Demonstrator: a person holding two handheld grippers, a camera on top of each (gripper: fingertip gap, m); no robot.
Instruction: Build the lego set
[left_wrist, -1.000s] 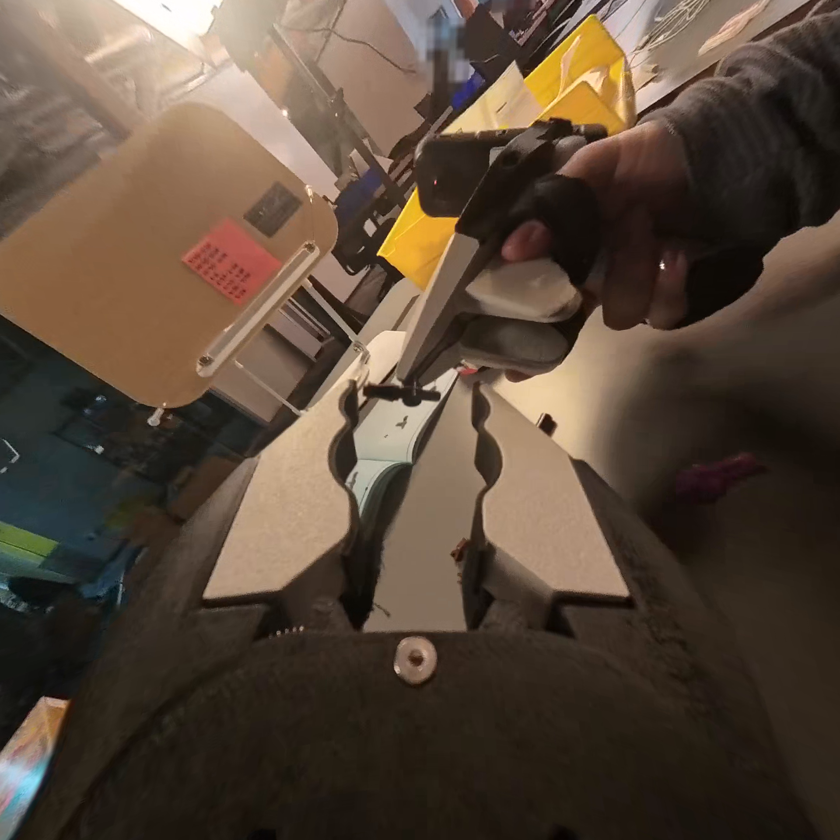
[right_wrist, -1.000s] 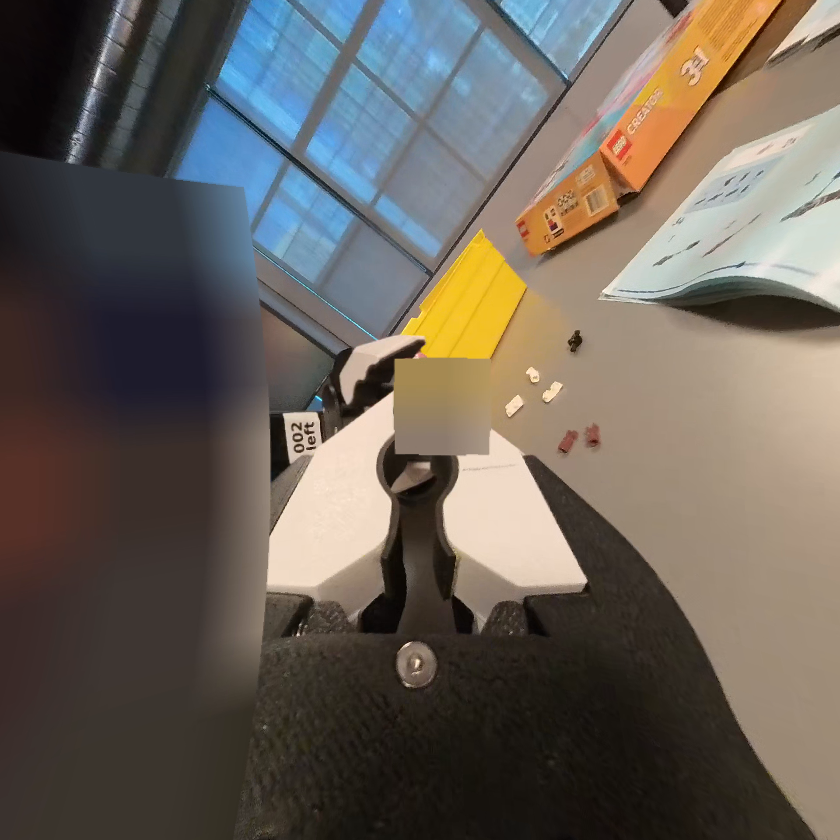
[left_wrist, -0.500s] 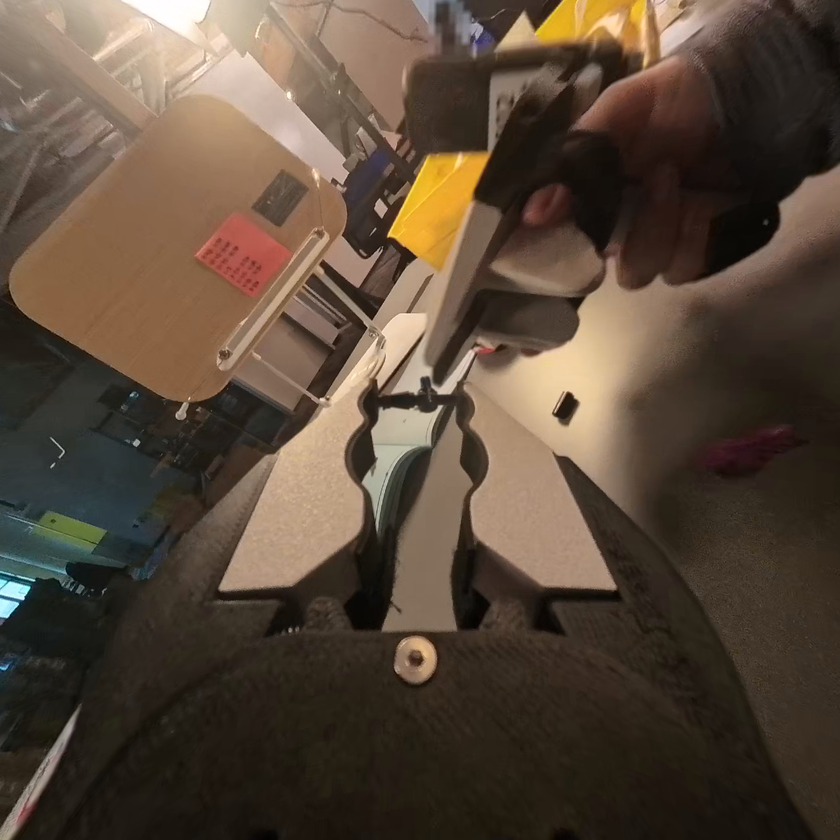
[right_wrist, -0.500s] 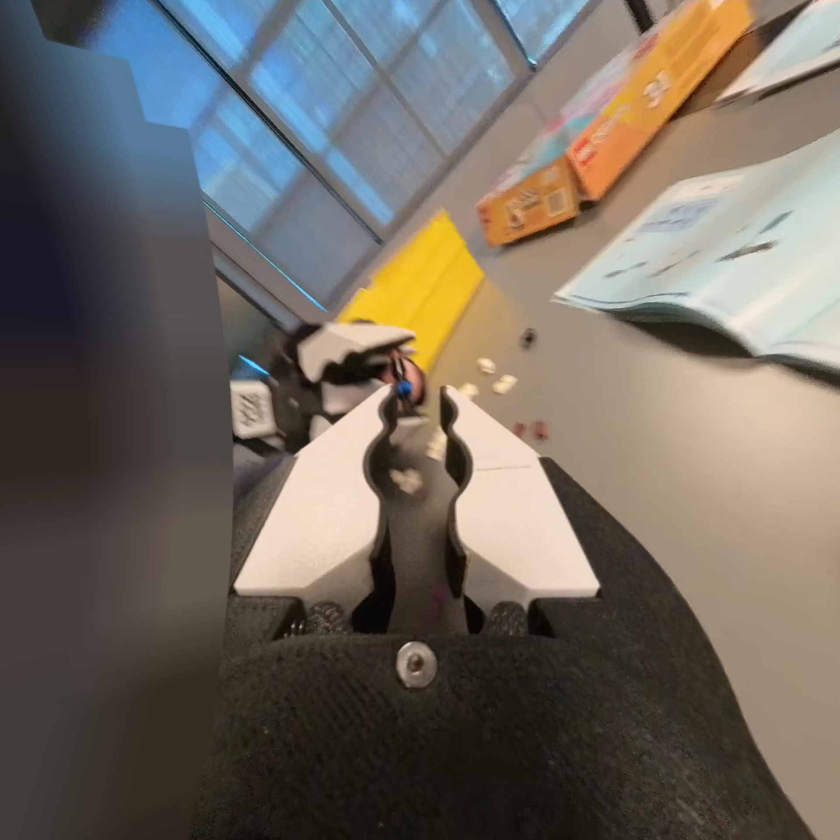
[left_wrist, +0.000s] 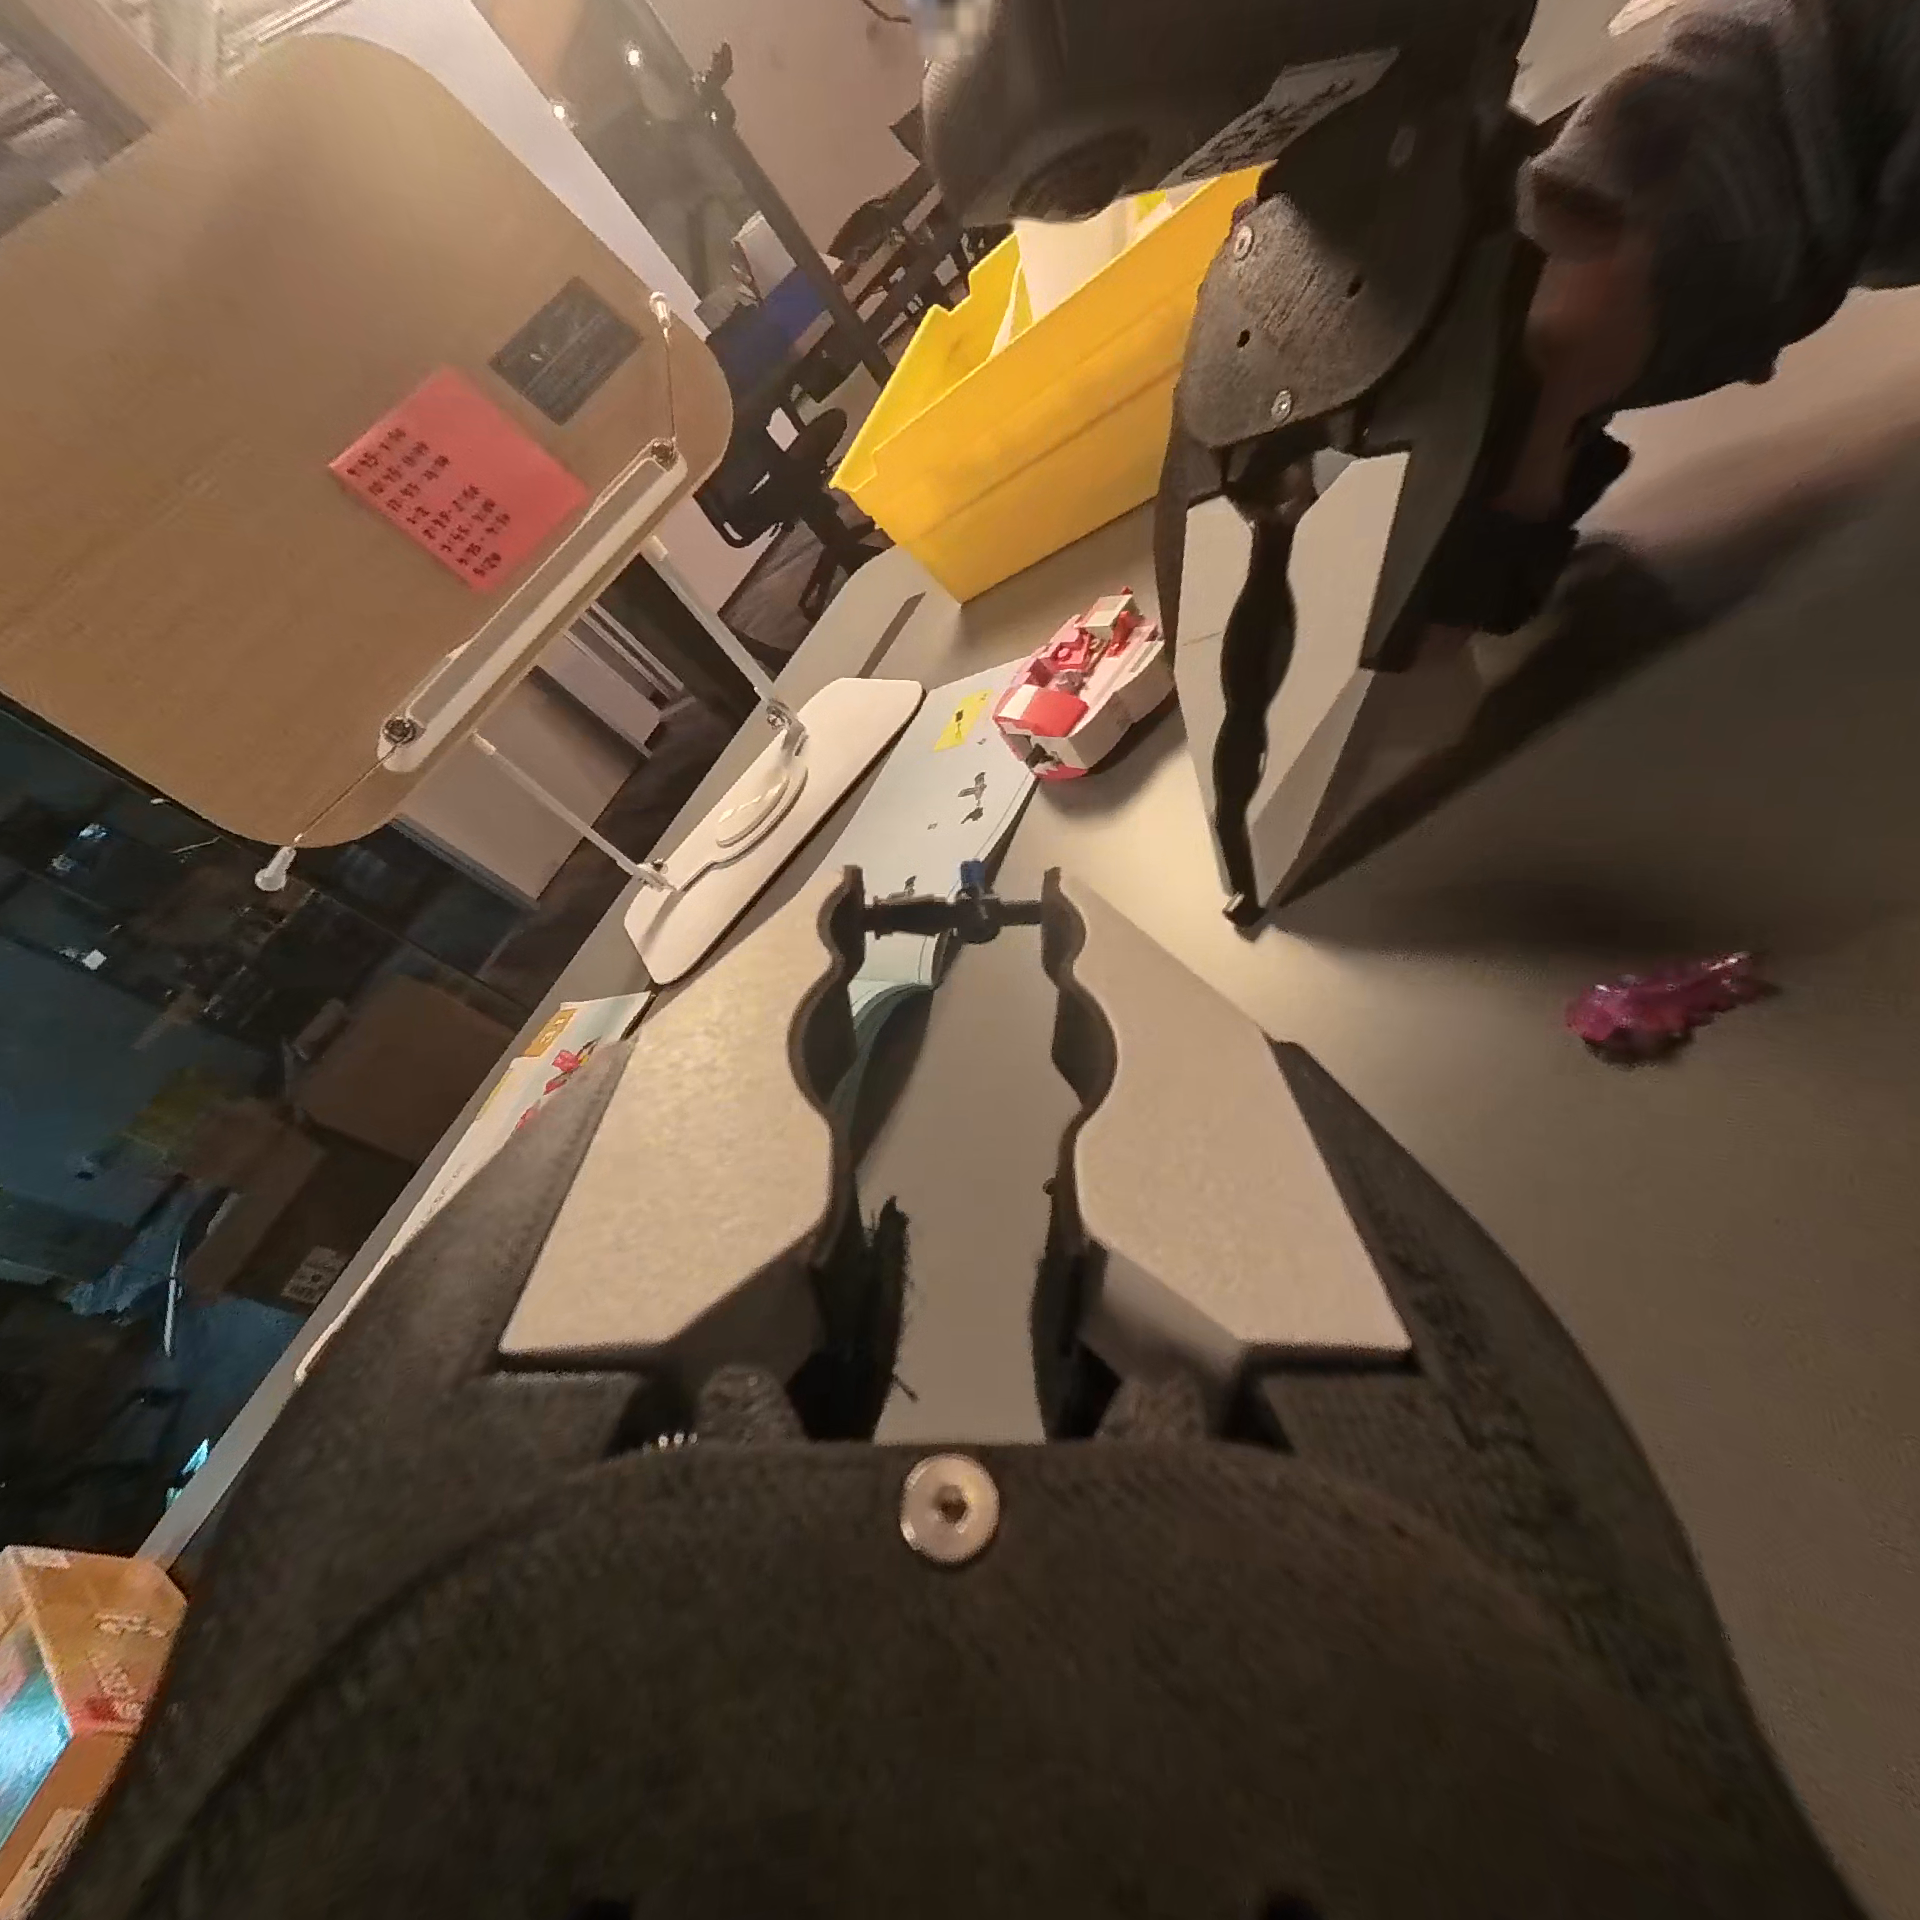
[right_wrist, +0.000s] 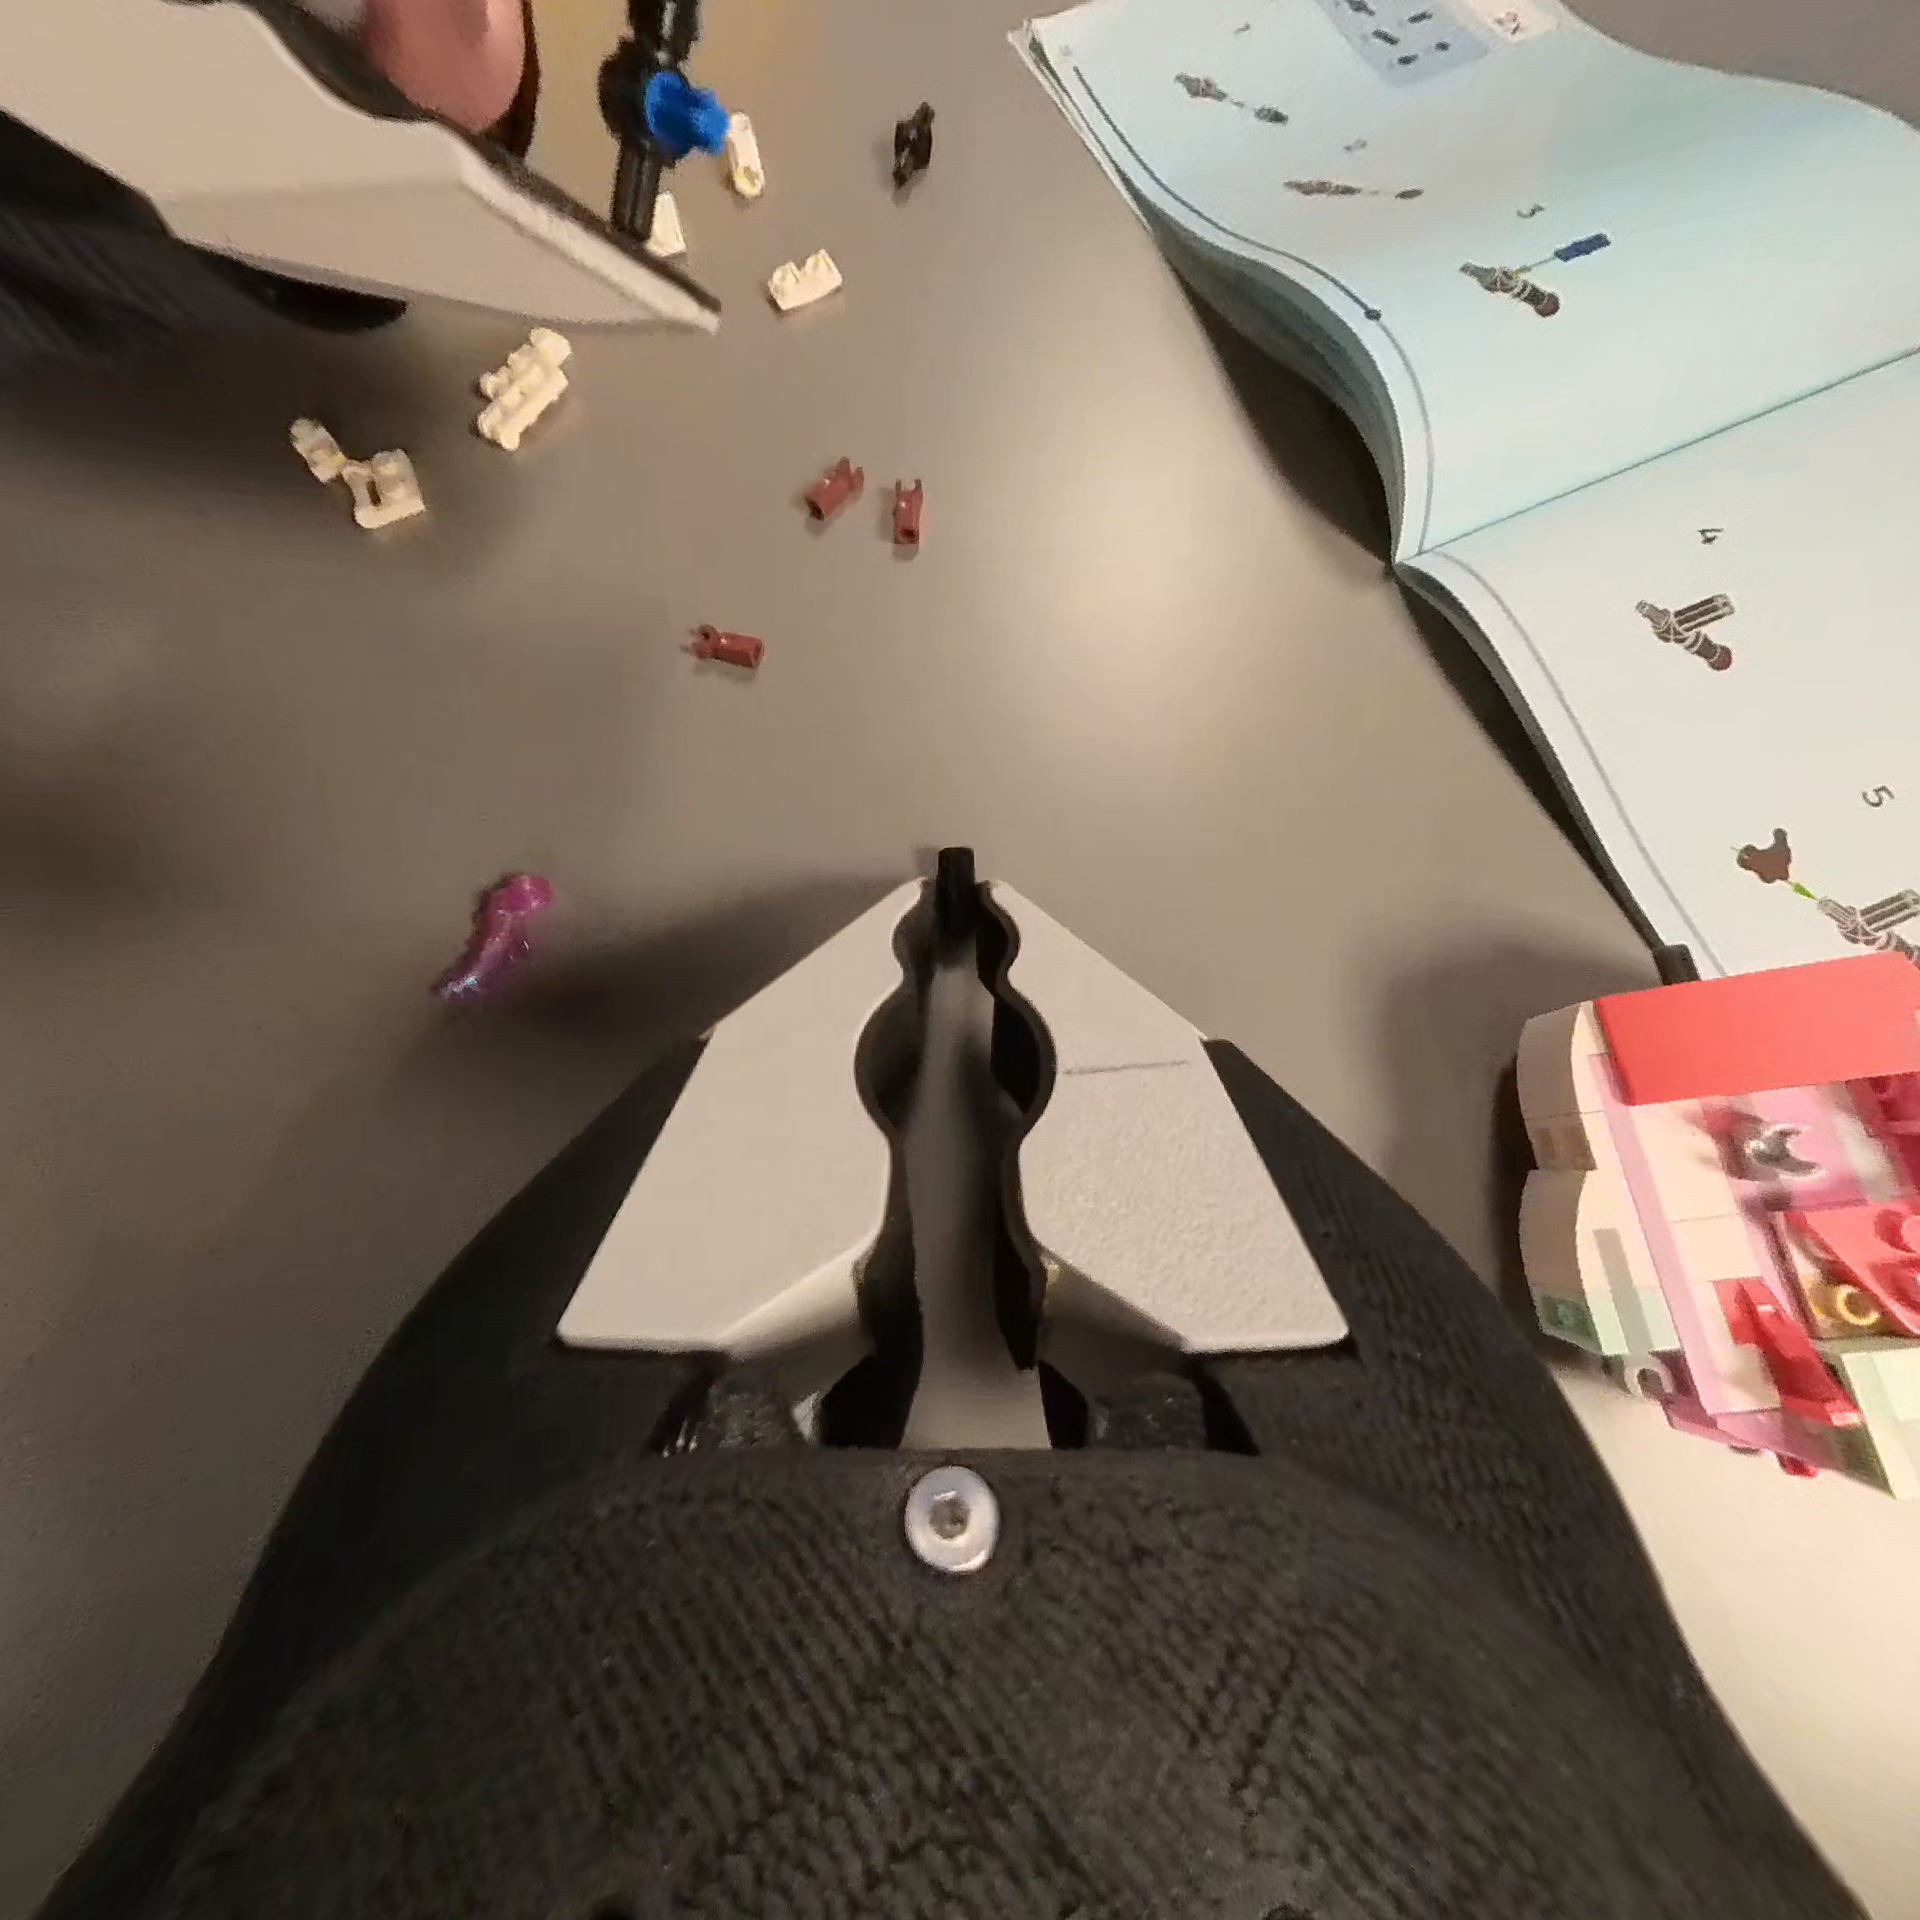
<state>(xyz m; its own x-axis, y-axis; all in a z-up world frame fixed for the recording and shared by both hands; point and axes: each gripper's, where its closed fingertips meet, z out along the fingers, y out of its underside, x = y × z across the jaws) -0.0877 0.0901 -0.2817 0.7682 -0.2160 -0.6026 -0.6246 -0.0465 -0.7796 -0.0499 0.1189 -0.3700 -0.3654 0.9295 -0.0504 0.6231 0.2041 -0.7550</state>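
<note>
Two grippers over a grey table (right_wrist: 1091, 727), each held in a hand.

Left gripper (left_wrist: 951, 907): fingers part-way apart, clamped end to end on a thin black rod (left_wrist: 914, 914) spanning the tips crosswise, both tips pressing on its ends. A small blue piece (left_wrist: 971, 878) fixed on the rod near its middle. Same rod and blue piece (right_wrist: 681, 109) visible in the right wrist view at upper left, beside one pale finger (right_wrist: 416, 223) of that gripper. Held above the table, over the edge of an open instruction booklet (left_wrist: 956, 769).

Right gripper (right_wrist: 954, 883): fingers almost together, pinching a small black peg (right_wrist: 954, 878) whose end sticks out past the tips. Seen from the left wrist view, tips (left_wrist: 1242, 909) pointing down, right at the table surface. A translucent magenta piece (right_wrist: 499, 935) near, to its left; a pink, red and white brick build (right_wrist: 1714, 1195) to its right, apart from the fingers.

Farther out on the table: three reddish-brown pieces (right_wrist: 831, 488), several cream pieces (right_wrist: 525, 390), one loose black piece (right_wrist: 912, 140), and the light-blue booklet (right_wrist: 1610, 312) lying open. Beyond, in the left wrist view, a yellow bin (left_wrist: 1039, 416) and a wooden board on a white stand (left_wrist: 260, 416) bearing a red note.
</note>
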